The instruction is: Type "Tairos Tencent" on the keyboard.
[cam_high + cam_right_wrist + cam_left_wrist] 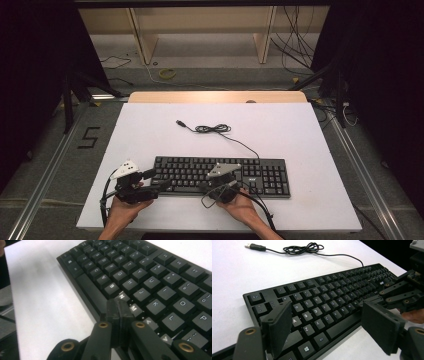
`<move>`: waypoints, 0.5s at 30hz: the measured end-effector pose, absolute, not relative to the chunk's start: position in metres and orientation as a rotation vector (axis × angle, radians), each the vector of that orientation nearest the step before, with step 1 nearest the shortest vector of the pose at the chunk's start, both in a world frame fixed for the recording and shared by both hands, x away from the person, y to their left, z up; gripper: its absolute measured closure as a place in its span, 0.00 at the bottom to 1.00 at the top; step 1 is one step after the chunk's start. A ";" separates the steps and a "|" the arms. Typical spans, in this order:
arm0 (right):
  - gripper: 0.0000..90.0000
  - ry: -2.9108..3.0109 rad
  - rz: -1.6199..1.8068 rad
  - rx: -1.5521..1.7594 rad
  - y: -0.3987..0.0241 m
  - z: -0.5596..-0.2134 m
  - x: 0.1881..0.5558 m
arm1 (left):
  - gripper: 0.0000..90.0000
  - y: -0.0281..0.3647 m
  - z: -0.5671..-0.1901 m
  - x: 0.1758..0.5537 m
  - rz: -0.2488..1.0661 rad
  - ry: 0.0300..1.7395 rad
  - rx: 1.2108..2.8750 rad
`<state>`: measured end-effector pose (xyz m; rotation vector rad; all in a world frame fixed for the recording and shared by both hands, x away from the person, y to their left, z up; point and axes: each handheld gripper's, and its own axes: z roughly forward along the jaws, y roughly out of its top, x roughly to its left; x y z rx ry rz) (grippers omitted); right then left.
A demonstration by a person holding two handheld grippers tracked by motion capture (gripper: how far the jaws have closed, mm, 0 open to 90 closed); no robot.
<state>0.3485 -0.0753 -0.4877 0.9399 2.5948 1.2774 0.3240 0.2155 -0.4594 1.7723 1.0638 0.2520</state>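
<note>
A black keyboard (pixel 260 172) lies across the near half of the white table (pixel 150 135). Its cable runs back to a loose coil (pixel 212 129) and ends in a USB plug (pixel 180 122). My left gripper (pixel 156 180) is at the keyboard's left end, open, and its pads frame the lower-left keys (pixel 317 315) with nothing held. My right gripper (pixel 205 186) is shut with nothing in it. Its joined tips (pixel 119 310) rest over the N and M keys (pixel 130 302) beside the space bar. In the left gripper view the right gripper (pixel 368 300) reaches in from the right.
The table's front edge (pixel 220 230) is just under both hands. Bare white surface lies behind the keyboard (pixel 332 297) around the coil (pixel 302 247) and the plug (pixel 255 246). Dark stands (pixel 67 100) flank the table, and loose cables (pixel 300 40) lie on the floor behind it.
</note>
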 end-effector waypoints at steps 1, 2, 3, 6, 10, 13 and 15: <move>1.00 2.590 1.284 0.943 -0.076 -0.488 0.349 | 0.27 0.215 -0.459 0.324 0.252 1.064 1.772; 1.00 2.592 1.285 0.950 -0.076 -0.488 0.349 | 0.27 0.215 -0.459 0.324 0.252 1.064 1.772; 1.00 2.591 1.282 0.953 -0.076 -0.488 0.349 | 0.27 0.215 -0.459 0.324 0.252 1.064 1.772; 1.00 2.587 1.277 0.953 -0.076 -0.488 0.349 | 0.27 0.216 -0.460 0.324 0.253 1.066 1.773; 1.00 2.587 1.277 0.956 -0.076 -0.488 0.349 | 0.27 0.216 -0.460 0.324 0.254 1.066 1.773; 1.00 2.584 1.276 0.960 -0.076 -0.488 0.348 | 0.27 0.216 -0.460 0.324 0.256 1.067 1.775; 1.00 2.583 1.282 0.966 -0.076 -0.488 0.349 | 0.27 0.216 -0.460 0.324 0.257 1.067 1.776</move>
